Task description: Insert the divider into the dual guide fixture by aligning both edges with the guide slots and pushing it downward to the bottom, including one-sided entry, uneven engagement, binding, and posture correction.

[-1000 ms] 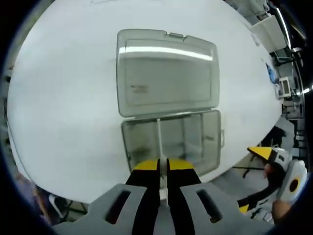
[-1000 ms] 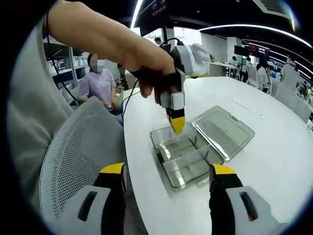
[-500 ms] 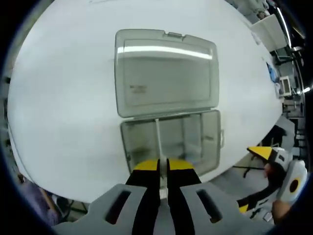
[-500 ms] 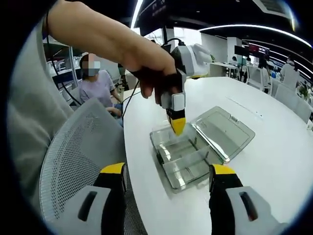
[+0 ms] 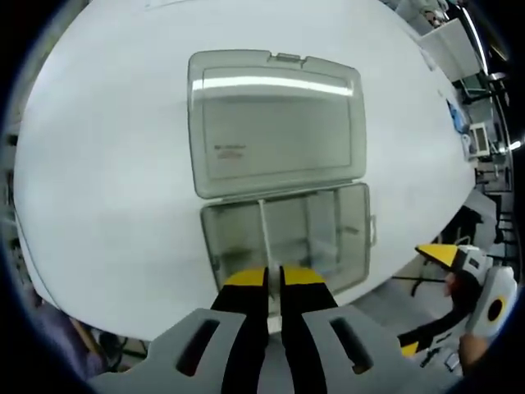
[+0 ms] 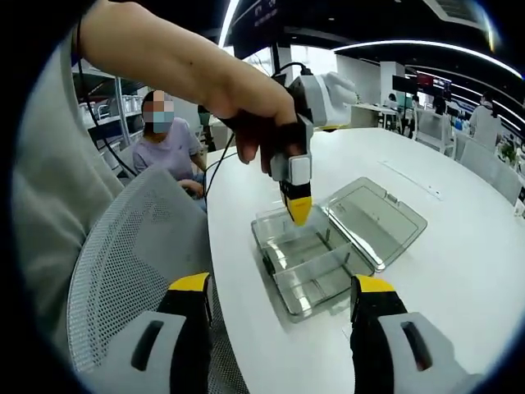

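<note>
Bright, even overhead light. A strip lamp glares as a white bar on the open lid (image 5: 275, 123); the white table (image 5: 107, 164) is near washed out. Fisheye bending at edges. Background soft, ceiling dark.

White round table top (image 6: 459, 271) under everything. Grey mesh office chair back (image 6: 131, 246) just beside its near edge. Seated person in a lilac shirt (image 6: 168, 139) beyond the chair

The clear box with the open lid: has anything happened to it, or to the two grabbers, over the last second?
Hardly anything. The left gripper stays shut on the thin divider over the clear box, easing at most a touch. The right gripper stays open, held back by the mesh chair. The box and its lid have not moved on the white table.
</note>
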